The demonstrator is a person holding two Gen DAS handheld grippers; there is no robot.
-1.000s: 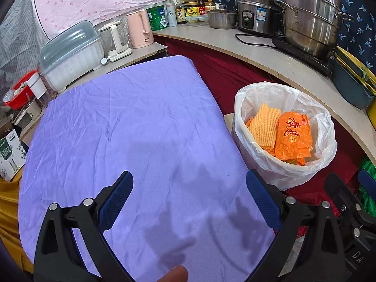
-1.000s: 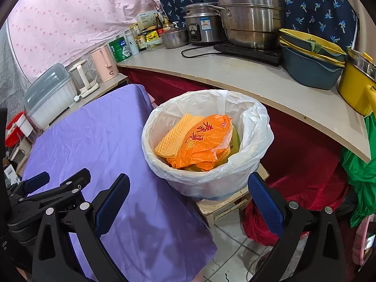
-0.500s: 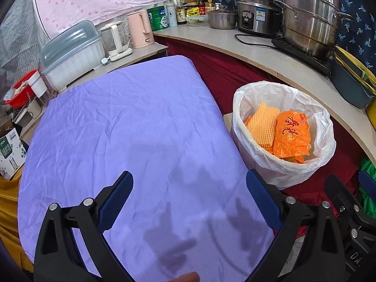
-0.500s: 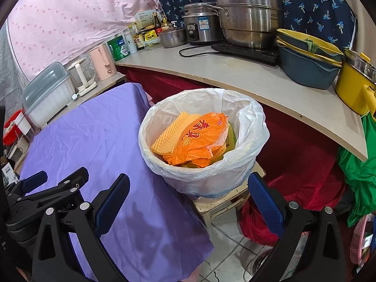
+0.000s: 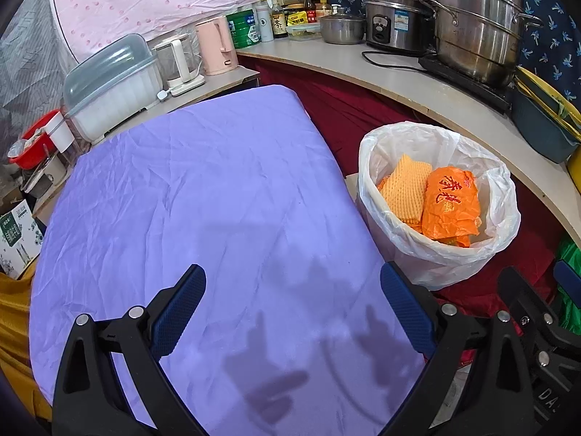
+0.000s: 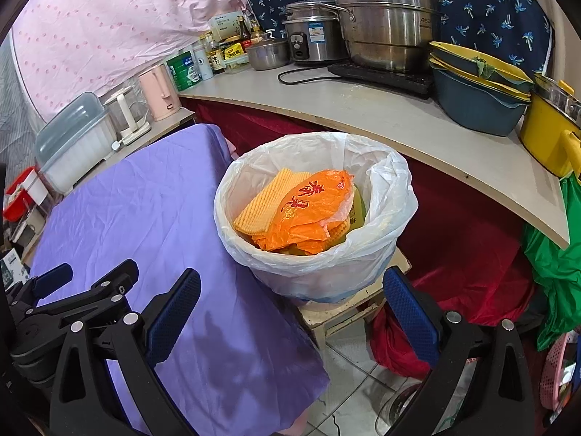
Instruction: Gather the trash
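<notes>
A bin lined with a white plastic bag [image 5: 472, 254] [image 6: 319, 269] stands on a low stool right of the purple-clothed table [image 5: 203, 203] [image 6: 138, 218]. Inside lie an orange plastic bag with red characters [image 5: 450, 207] [image 6: 308, 214] and orange foam netting [image 5: 403, 185] [image 6: 265, 207]. My left gripper [image 5: 292, 309] is open and empty above the table's near part. My right gripper [image 6: 290, 309] is open and empty, in front of the bin, above the table's edge and the stool. The left gripper also shows at the lower left of the right wrist view [image 6: 72, 298].
A curved counter [image 6: 399, 123] behind the bin carries steel pots [image 6: 385, 29], a rice cooker [image 6: 312, 40], stacked basins [image 6: 475, 98] and a yellow pot [image 6: 548, 127]. A pink kettle [image 5: 218, 47] and a dish box [image 5: 112, 83] stand behind the table. Red cloth [image 6: 464, 225] hangs under the counter.
Both grippers have drawn back slightly from the bin and stay open and empty. The trash in the bin has not moved.
</notes>
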